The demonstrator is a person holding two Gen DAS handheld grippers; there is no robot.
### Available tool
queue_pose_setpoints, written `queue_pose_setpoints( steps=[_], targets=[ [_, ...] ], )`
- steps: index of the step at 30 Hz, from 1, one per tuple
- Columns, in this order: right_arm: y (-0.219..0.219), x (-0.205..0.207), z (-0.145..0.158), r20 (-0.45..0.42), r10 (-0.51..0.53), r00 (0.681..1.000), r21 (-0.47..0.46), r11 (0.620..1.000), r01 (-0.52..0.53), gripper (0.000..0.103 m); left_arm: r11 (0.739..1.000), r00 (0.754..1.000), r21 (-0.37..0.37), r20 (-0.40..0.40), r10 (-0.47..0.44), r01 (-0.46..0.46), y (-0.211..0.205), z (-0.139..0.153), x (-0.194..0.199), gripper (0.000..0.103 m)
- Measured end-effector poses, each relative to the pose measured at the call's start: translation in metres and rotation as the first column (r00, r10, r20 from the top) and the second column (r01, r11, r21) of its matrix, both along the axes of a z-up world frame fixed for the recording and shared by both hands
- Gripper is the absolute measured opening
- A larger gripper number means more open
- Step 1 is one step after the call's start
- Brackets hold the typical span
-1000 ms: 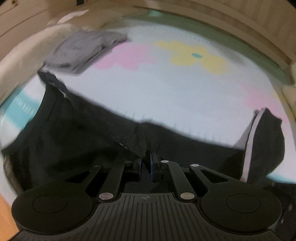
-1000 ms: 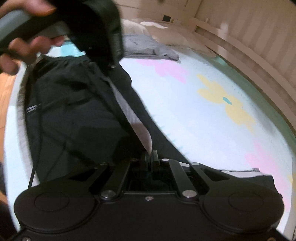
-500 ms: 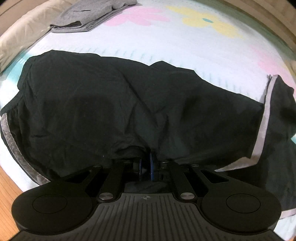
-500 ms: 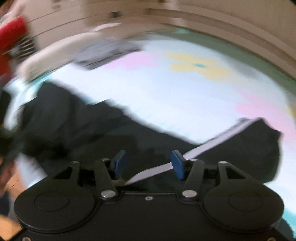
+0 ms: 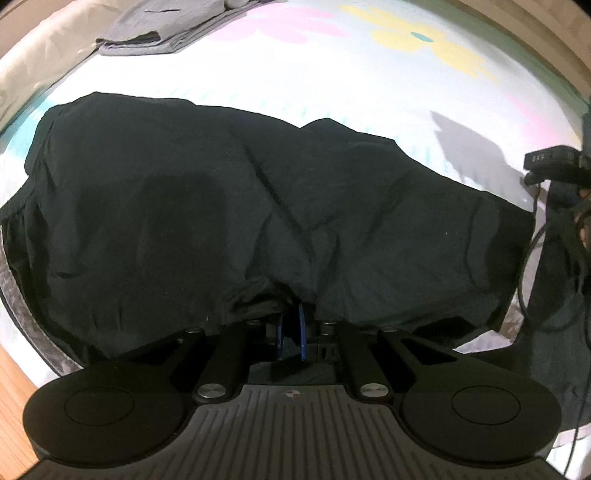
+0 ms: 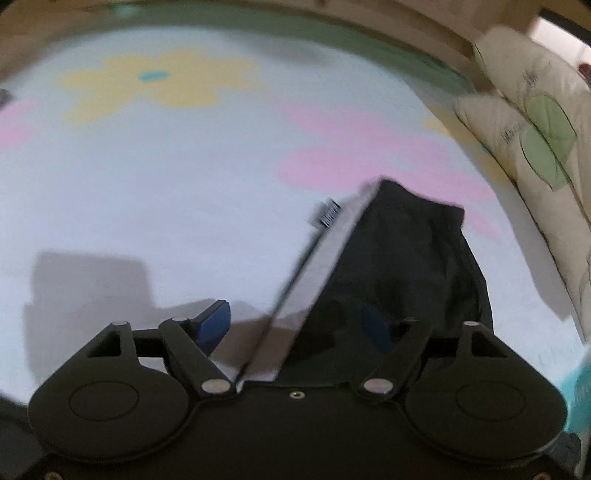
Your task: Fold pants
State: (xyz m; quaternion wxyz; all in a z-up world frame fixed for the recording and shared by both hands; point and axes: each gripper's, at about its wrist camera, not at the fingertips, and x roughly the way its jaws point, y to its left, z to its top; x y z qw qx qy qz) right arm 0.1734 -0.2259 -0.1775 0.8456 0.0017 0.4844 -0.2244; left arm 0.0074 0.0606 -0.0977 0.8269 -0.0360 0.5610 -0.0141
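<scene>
Black pants (image 5: 229,206) lie spread across the flower-print sheet (image 5: 332,74). At their near edge my left gripper (image 5: 291,330) is shut, with a bunch of the black cloth pinched between its blue pads. In the right wrist view, the pants' leg end (image 6: 413,251) with a white side stripe (image 6: 332,251) lies on the sheet. My right gripper (image 6: 295,326) hangs open over it. The stripe runs between the jaws, and neither pad presses on it. The right gripper's body also shows at the right edge of the left wrist view (image 5: 554,162).
A folded grey garment (image 5: 162,29) lies at the far left of the bed beside a cream pillow (image 5: 33,77). Leaf-print pillows (image 6: 535,140) line the right side. A wooden bed frame (image 6: 406,33) runs along the far edge, and wooden floor (image 5: 14,391) shows at the near left.
The right gripper let go of the cloth, opened and swung right to the leg end. The left gripper sank, and the pants settled flat on the sheet.
</scene>
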Motion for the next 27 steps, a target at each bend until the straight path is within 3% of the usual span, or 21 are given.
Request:
queue_pose_setpoints(
  steps=[1,3,4,5,10,15,18,22,27],
  targets=[
    [-0.006,0.000,-0.003,0.010,-0.021,1.000,0.035,0.999,0.020,0.061,1.000,1.000,0.002,0.002,-0.003,0.003,-0.001,-0.001,0.002,0.008],
    [-0.018,-0.007,0.002,0.069,-0.060,0.996,0.156,0.987,0.049,0.025,1.000,1.000,0.008,0.006,-0.010,0.010,-0.002,0.001,0.004,0.008],
    [-0.020,-0.009,0.005,0.072,-0.067,0.995,0.172,0.984,0.054,0.010,1.000,1.000,0.011,0.008,-0.013,0.013,-0.003,0.002,0.005,0.008],
    [-0.020,-0.010,0.009,0.055,-0.063,0.997,0.151,0.987,0.054,0.006,1.000,1.000,0.014,0.013,-0.017,0.016,-0.004,0.001,0.003,0.008],
    [-0.042,-0.051,0.047,0.134,-0.073,0.988,0.170,0.984,0.049,0.005,0.999,0.998,0.037,0.055,-0.041,0.039,-0.010,0.002,-0.006,0.008],
    [-0.072,-0.131,0.096,0.219,-0.103,0.970,0.178,0.982,0.064,0.005,0.995,0.990,0.065,0.112,-0.083,0.076,-0.010,0.015,-0.016,0.008],
    [-0.094,-0.182,0.106,0.222,-0.143,0.965,0.228,0.969,0.091,0.005,0.992,0.982,0.073,0.148,-0.116,0.106,-0.013,0.020,-0.025,0.008],
    [-0.102,-0.252,0.096,0.164,-0.191,0.968,0.280,0.950,0.140,0.006,0.986,0.976,0.095,0.160,-0.150,0.136,-0.012,0.026,-0.040,0.009],
    [-0.101,-0.311,0.051,0.007,-0.208,0.978,0.352,0.916,0.192,0.006,0.983,0.978,0.115,0.137,-0.158,0.143,-0.006,0.016,-0.047,0.009]
  ],
)
